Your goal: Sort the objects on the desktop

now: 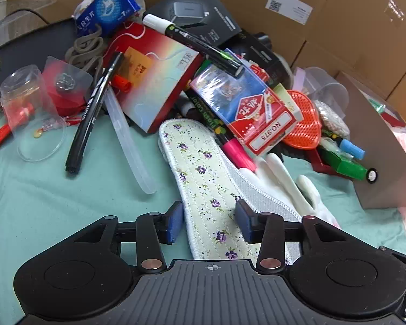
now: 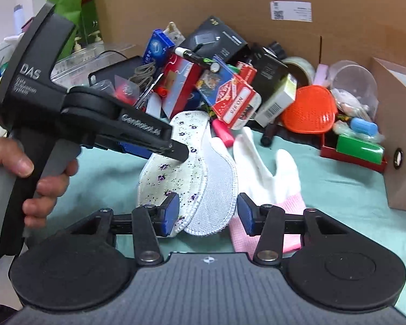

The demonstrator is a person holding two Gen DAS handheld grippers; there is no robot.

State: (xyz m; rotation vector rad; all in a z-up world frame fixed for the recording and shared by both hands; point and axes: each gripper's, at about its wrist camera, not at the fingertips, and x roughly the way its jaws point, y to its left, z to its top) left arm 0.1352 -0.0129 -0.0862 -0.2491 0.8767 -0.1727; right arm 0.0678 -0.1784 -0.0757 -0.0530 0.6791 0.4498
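Left hand-held gripper (image 1: 208,223) spread over quilted floral insole (image 1: 200,173)

I'm working at a makeshift desk in what looks like a storeroom or data-collection room: a teal cloth (image 1: 54,197) covers the table, cardboard boxes (image 1: 324,27) wall it in just behind the clutter, and beyond the cloth's left edge stand pump bottles (image 2: 94,39).

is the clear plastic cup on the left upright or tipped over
Tipped over: the clear plastic cup lies on its side on the green cloth, open mouth toward the camera.
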